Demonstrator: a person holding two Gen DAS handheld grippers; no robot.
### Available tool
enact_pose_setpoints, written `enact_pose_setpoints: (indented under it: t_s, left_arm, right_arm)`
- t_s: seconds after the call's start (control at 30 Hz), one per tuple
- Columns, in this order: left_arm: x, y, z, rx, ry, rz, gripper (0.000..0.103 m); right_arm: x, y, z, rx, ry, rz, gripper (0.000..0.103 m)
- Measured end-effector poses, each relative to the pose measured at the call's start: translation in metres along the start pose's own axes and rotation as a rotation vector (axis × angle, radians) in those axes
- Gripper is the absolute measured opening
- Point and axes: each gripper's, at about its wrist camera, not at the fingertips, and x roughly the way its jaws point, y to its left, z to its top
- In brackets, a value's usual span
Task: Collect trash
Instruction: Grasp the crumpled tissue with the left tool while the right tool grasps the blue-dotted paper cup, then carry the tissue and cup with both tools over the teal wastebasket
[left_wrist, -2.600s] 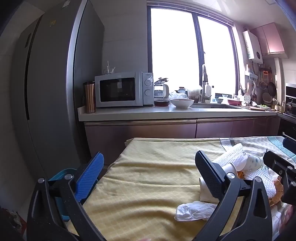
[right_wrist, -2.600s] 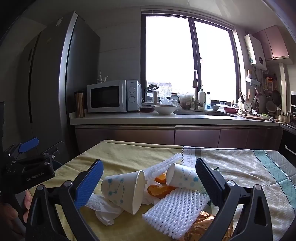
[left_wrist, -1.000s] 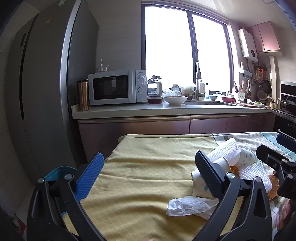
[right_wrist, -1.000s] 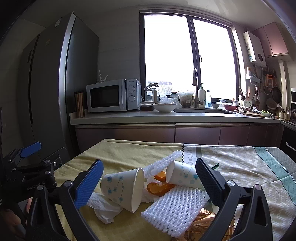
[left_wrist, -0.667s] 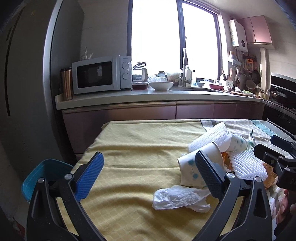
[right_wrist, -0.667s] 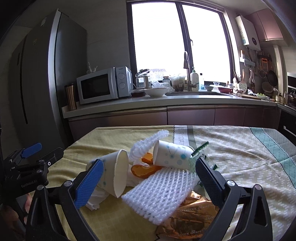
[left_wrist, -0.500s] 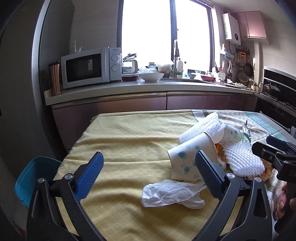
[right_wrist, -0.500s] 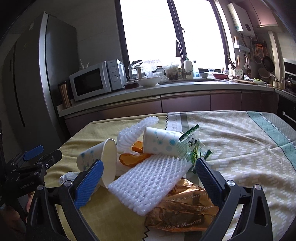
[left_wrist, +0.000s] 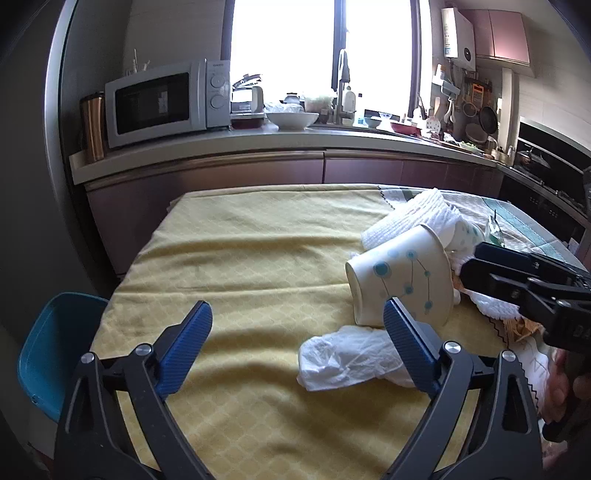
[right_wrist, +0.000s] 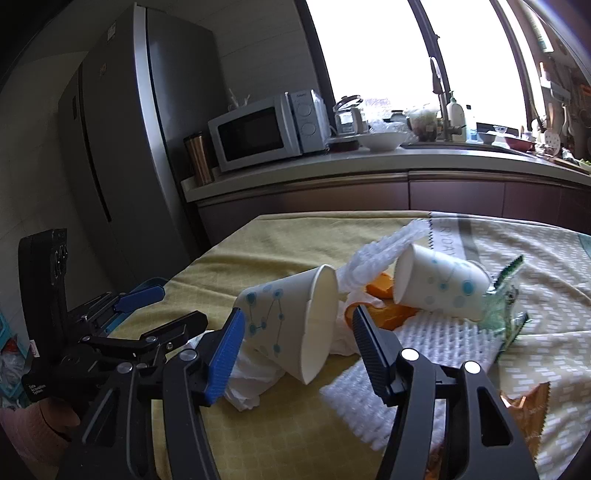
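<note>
Sideways on the yellow tablecloth (left_wrist: 236, 251) a paper cup (right_wrist: 291, 317) is seen lying, its long axis roughly level, its open mouth turned toward the pile of trash and its base toward the left gripper (left_wrist: 295, 325). A second cup (right_wrist: 439, 286) lies tipped beyond it, mouth toward the first, resting on a white foam net sleeve (right_wrist: 417, 354). Both cups are white with blue dots joined by thin lines. A crumpled clear plastic bag (left_wrist: 347, 358) is found just beside the first cup's base, and orange peel (right_wrist: 388, 310) between the cups. A golden snack wrapper (right_wrist: 528, 410) lies at the pile's near edge.

The right gripper (right_wrist: 295, 343) is held with the first cup's rim between its jaws, which have just been closing; no pad is seen pressing on the cup. The left gripper's jaws stand wide apart, having narrowed only slightly, with bare cloth between them.

Beyond the table a counter (left_wrist: 295, 142) with a microwave (left_wrist: 162, 101) is seen under a bright window, a grey refrigerator (right_wrist: 122, 147) at its end, and a blue bin (left_wrist: 48, 347) beside the table.
</note>
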Motion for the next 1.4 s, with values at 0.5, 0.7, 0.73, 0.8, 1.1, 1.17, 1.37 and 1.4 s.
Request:
enact_pose_setpoints:
  t_s: [0.5,0.7,0.73,0.8,1.1,1.17,1.37,1.4]
  left_arm:
    - [0.032,0.008,-0.017,-0.110,0.188,-0.290,0.025]
    - [0.020,0.011,-0.015,-0.124,0.158,-0.300,0.007]
    - [0.016,0.014,-0.014,-0.130,0.150,-0.298,0.006]
    - [0.008,0.021,-0.011,-0.140,0.129,-0.286,0.006]
    - [-0.043,0.074,-0.002,-0.219,0.027,-0.197,0.006]
    - [-0.056,0.087,-0.002,-0.231,0.000,-0.148,0.006]
    - [-0.084,0.137,-0.006,-0.300,-0.040,-0.012,0.006]
    - [-0.087,0.146,-0.008,-0.311,-0.043,0.011,0.006]
  right_arm:
    - [0.022,0.001,0.000,0.053,0.089,0.142,0.006]
    - [0.019,0.014,0.012,0.015,0.070,0.176,0.002]
    - [0.018,0.017,0.014,0.009,0.066,0.182,0.002]
    - [0.018,0.022,0.018,-0.006,0.060,0.192,0.002]
    - [0.032,0.059,0.043,-0.069,0.044,0.292,0.002]
    - [0.042,0.072,0.049,-0.088,0.050,0.329,0.002]
    - [0.074,0.118,0.062,-0.143,0.077,0.447,0.002]
    - [0.081,0.127,0.064,-0.149,0.084,0.468,0.002]
